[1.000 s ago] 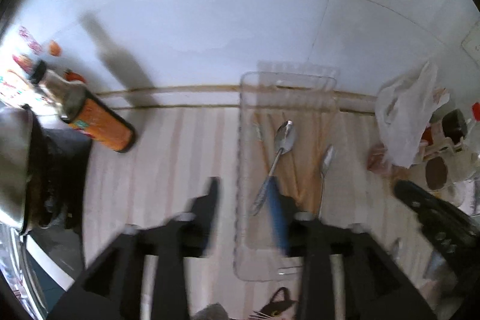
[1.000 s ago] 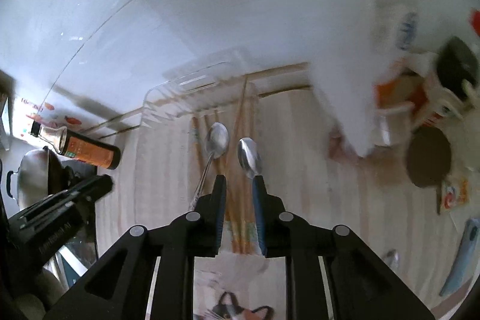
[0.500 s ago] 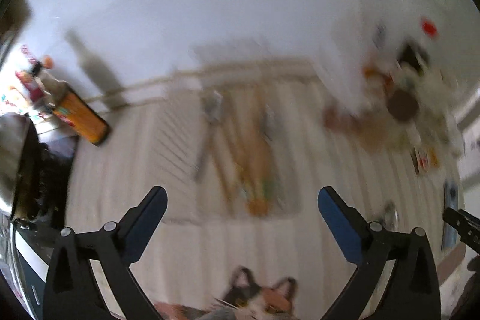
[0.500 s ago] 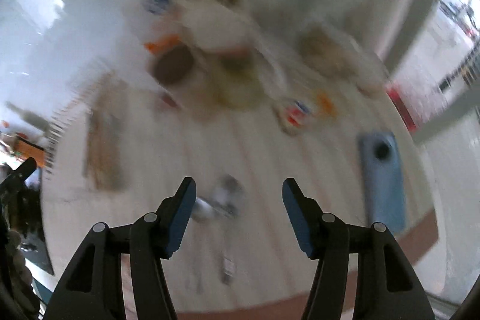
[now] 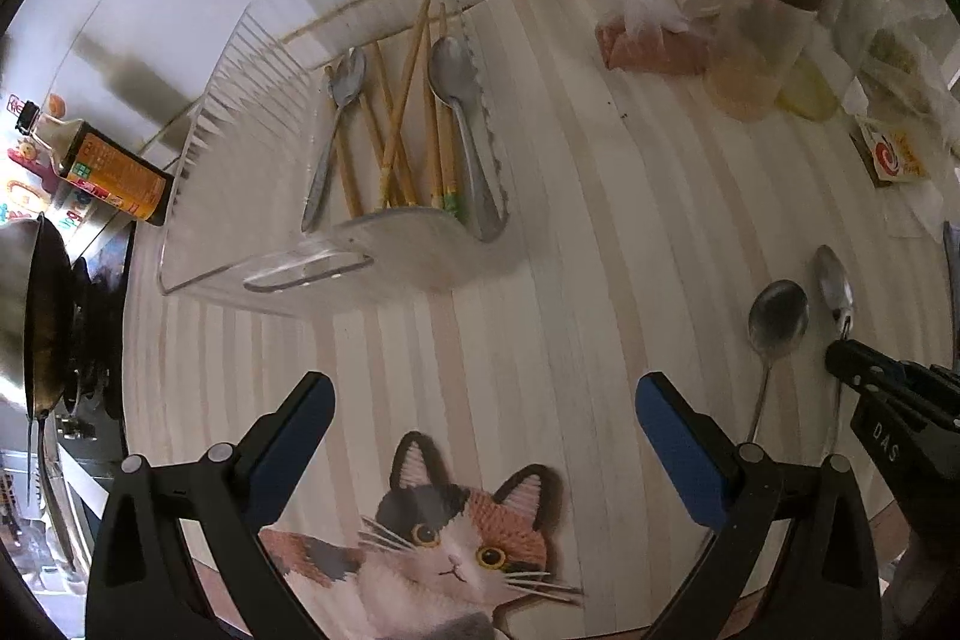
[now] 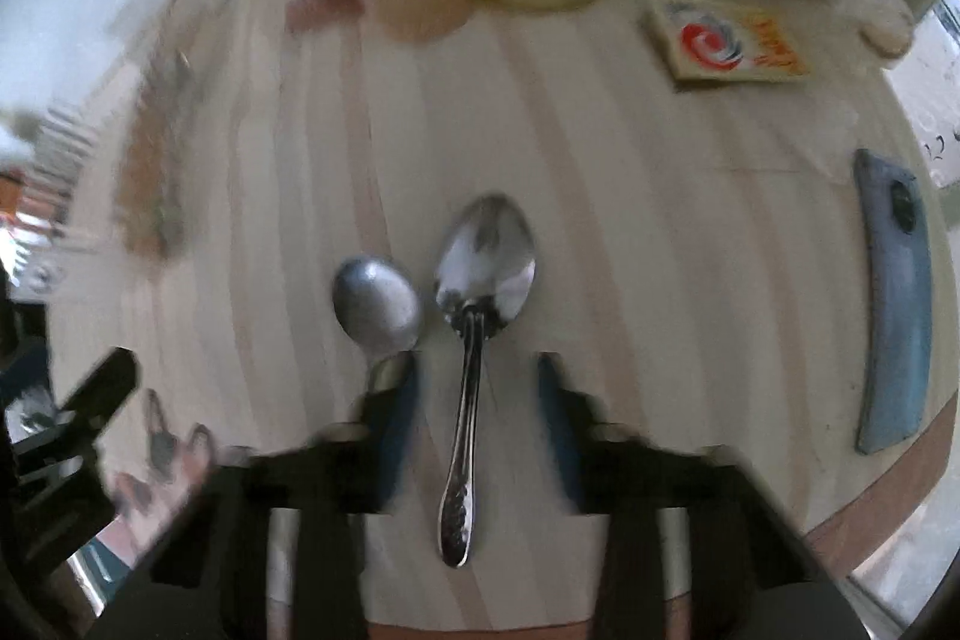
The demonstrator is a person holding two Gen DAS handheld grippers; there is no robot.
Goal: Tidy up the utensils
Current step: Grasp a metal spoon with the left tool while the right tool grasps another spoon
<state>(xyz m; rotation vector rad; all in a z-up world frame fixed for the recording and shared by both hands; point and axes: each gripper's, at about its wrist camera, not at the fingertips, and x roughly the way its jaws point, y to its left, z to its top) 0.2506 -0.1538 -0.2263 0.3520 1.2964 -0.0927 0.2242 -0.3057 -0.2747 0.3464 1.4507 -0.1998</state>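
Observation:
A clear plastic tray (image 5: 198,196) holds several wooden chopsticks (image 5: 402,118) and two spoons (image 5: 462,100). My left gripper (image 5: 483,400) hangs wide open over the bare striped tabletop in front of the tray, with nothing between its fingers. Two more spoons lie on the table to the right: a dull one (image 6: 375,304) and a shiny one (image 6: 483,256). My right gripper (image 6: 477,400) points straight down over the shiny spoon. Its jaws are closing, with the spoon's handle between them and a gap showing on both sides.
A brown sauce bottle (image 5: 108,166) and a dark pan (image 5: 36,316) stand left of the tray. Jars, bags and a packet (image 6: 726,40) crowd the back right. A cat-print mat (image 5: 456,538) lies at the front. A blue object (image 6: 894,316) lies by the table's rounded edge (image 6: 888,508).
Both grippers have left the tray and sunk toward the table on the right. The left one opened wide. The right one released a spoon over the tray, opened, and now narrows around the shiny spoon.

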